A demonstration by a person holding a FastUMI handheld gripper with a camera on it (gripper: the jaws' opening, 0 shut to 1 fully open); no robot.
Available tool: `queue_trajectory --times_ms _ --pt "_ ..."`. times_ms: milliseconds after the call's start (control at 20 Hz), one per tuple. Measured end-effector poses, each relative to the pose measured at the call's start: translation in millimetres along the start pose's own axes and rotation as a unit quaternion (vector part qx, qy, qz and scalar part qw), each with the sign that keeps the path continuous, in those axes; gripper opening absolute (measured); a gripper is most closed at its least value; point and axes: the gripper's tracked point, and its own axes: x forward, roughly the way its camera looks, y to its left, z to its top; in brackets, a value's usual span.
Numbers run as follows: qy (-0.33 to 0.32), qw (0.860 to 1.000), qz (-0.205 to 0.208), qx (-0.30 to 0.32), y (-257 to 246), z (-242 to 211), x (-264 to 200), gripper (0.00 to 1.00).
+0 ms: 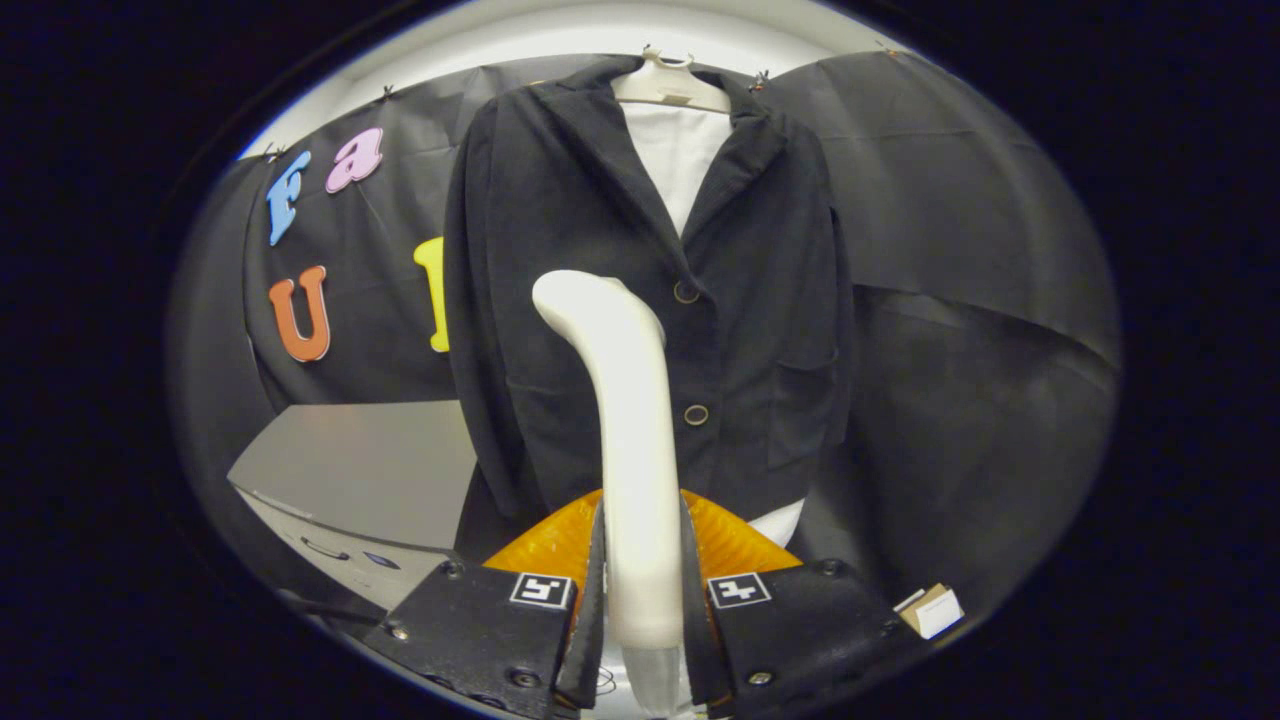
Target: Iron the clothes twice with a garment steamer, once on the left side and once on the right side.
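A dark jacket (pixel 770 300) hangs on a white hanger (pixel 668 85) over a white shirt (pixel 678 150), straight ahead against the booth wall. My gripper (pixel 641 560) is shut on the handle of a white garment steamer (pixel 625 420), both orange fingers (pixel 545 545) pressing its sides. The steamer rises upright between the fingers, and its curved head points at the jacket's left half, level with the upper button (pixel 686 292). Whether the head touches the cloth cannot be told.
A grey table top (pixel 370 470) with a drawer front lies low on the left, beside the jacket's sleeve. A small cardboard piece (pixel 932 608) sits low on the right. Black cloth hangs behind everything.
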Motion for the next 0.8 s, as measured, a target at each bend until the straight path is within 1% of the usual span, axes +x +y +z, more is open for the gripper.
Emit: queue_trajectory --times_ms 350,800 --pt "0.033 0.999 -0.003 0.0 3 -37 12 0.36" --pt "0.079 0.997 -0.012 0.006 -4 -85 25 0.36"
